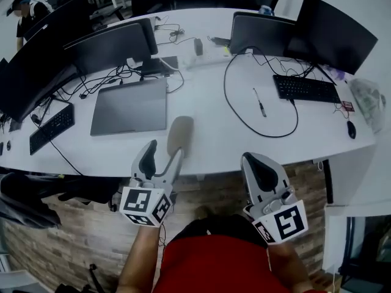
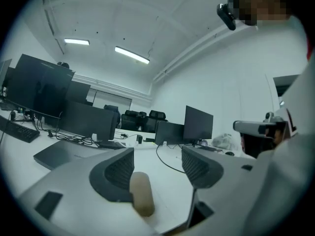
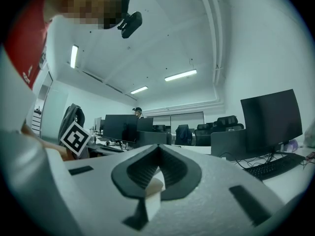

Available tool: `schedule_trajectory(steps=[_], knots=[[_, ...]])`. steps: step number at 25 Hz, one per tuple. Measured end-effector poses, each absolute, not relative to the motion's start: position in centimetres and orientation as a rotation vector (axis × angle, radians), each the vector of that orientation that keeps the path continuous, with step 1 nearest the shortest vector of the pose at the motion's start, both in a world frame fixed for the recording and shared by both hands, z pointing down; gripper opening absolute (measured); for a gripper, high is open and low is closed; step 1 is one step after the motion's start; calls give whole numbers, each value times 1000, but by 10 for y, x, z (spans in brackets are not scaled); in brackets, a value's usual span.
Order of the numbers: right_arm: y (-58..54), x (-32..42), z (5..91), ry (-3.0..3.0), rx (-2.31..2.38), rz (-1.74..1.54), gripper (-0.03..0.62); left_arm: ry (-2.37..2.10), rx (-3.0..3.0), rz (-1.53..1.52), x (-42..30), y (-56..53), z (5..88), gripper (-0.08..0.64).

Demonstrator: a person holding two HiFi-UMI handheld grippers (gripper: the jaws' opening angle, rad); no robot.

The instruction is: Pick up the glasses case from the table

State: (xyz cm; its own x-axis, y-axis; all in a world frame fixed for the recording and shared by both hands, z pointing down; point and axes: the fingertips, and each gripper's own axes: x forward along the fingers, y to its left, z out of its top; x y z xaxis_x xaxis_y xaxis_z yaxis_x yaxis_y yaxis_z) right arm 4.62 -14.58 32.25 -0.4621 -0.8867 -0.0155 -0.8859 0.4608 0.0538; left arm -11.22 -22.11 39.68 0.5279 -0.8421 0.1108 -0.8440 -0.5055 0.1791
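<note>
While 1 glasses case [image 1: 180, 133] lies on table [image 1: 211, 136], L gripper [image 1: 165, 150] fingers wide, empty; R gripper [image 1: 256, 161] fingers together.

The glasses case [image 1: 179, 133] was dull beige on the white table [image 1: 208, 118]. The left gripper [image 1: 164, 154] and right gripper [image 1: 252, 162] were pale grey and black, with black-and-white square markers. The laptop [image 1: 130, 105] was grey, the keyboard [image 1: 305, 88] black.

The grey plastic left gripper [image 1: 165, 150] and right gripper [image 1: 250, 159] are fitted with black ribbed pads [image 2: 115, 173] and white cubes [image 1: 145, 205] printed with black square markers. A red shirt [image 1: 214, 255] is worn.
</note>
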Motion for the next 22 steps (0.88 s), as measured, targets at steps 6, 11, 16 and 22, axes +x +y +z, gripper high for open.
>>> schedule_trajectory(steps=[6, 11, 16, 22], knots=[[-180, 52, 341, -2666, 1579, -56, 5, -1448, 2454, 247, -101, -263, 446, 327], [-203, 57, 354, -2687, 1495, -22, 5, -1432, 2339, 464, -88, -291, 491, 350], [-217, 67, 362, -2712, 1447, 13, 5, -1431, 2219, 676, -83, -316, 534, 364], [-228, 87, 367, -2720, 1449, 54, 5, -1437, 2100, 870, -85, -334, 571, 374]])
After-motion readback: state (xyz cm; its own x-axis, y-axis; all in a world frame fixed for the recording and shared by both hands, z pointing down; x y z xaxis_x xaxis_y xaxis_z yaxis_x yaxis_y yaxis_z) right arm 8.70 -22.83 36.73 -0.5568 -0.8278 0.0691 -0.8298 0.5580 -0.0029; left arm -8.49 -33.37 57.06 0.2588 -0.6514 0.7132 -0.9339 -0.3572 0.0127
